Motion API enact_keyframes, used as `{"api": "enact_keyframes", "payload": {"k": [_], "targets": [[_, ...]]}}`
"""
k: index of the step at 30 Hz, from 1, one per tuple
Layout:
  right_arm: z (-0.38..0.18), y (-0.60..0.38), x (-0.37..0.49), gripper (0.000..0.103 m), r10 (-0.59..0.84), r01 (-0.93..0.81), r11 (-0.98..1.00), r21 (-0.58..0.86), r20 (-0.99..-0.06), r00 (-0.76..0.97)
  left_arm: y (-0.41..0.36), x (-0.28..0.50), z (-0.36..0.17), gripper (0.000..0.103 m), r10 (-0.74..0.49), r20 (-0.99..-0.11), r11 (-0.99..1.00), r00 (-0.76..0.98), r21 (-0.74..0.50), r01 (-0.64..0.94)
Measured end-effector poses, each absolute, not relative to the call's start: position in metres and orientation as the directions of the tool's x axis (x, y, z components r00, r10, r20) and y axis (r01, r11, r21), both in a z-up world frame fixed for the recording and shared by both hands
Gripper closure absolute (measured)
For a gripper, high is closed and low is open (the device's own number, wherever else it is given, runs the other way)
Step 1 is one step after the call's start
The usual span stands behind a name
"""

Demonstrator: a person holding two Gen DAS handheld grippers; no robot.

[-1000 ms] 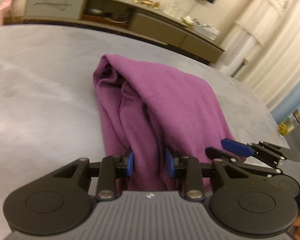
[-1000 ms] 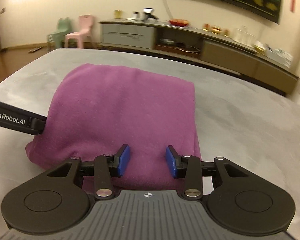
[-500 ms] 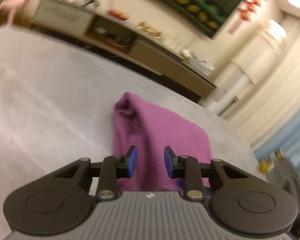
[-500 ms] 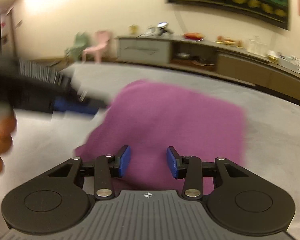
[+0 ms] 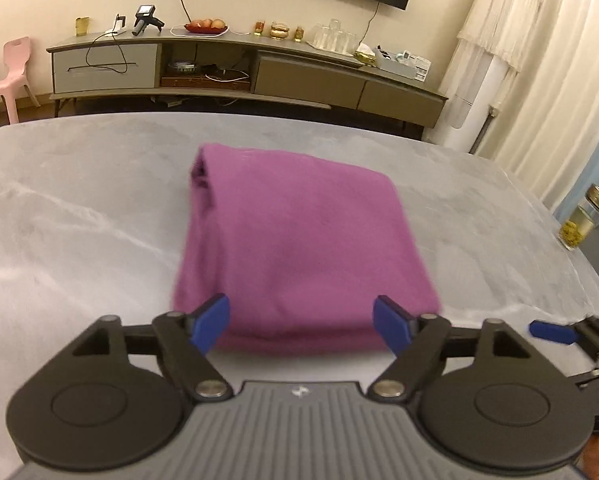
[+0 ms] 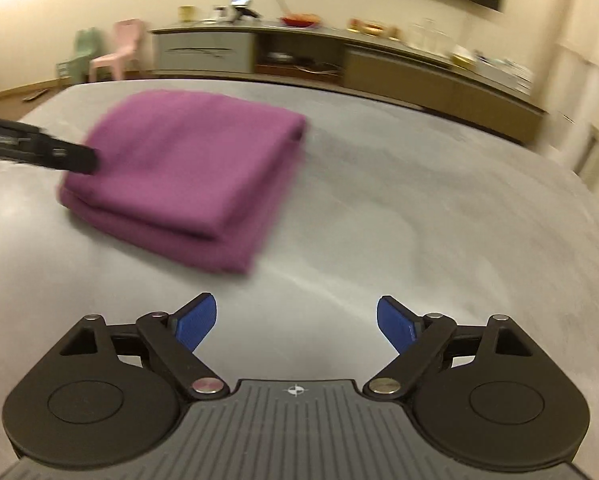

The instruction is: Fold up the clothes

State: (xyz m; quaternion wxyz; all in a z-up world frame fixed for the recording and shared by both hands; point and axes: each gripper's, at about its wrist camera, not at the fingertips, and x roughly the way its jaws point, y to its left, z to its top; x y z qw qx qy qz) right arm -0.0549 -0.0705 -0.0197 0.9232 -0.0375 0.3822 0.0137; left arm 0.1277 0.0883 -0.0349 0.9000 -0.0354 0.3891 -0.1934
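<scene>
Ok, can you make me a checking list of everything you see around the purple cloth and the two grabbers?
Surface: grey table, bare around the cloth.
Job's things: purple cloth folded in a neat stack, lying flat.
Clutter: glass jar near the table's right edge.
Grippers: left gripper jaws opening, nothing gripped; right gripper jaws opening over bare table, nothing between them.
Cables: black cable hanging down the sideboard front.
Surroundings: pink chair, white curtains, wall picture.

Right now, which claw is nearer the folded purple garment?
Left. The left claw hangs at the purple garment's near edge, jaws opening, nothing gripped. The right claw is off to its side over bare table, also opening.
</scene>
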Motion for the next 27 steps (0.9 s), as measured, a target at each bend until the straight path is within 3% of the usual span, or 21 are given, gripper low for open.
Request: {"api": "enact_keyframes", "payload": {"k": [4,12,27], "targets": [[-0.034,-0.073,-0.067,0.014,0.030,-0.008,0.999,0.035,-0.697,0.717,0.075,0.101,-0.036,0.000,-0.342,-0.690,0.937,0.638,-0.196,0.291],[-0.031,-0.053,-0.068,0.013,0.065,-0.082,0.997,0.006,-0.671,0.739,0.074,0.066,-0.042,0.000,-0.263,-0.698,0.963,0.666,-0.144,0.230],[-0.030,-0.035,-0.066,0.011,0.057,-0.105,0.994,-0.035,-0.657,0.752,0.063,0.049,-0.042,0.000,-0.291,-0.685,0.952,0.668,-0.136,0.276]]}}
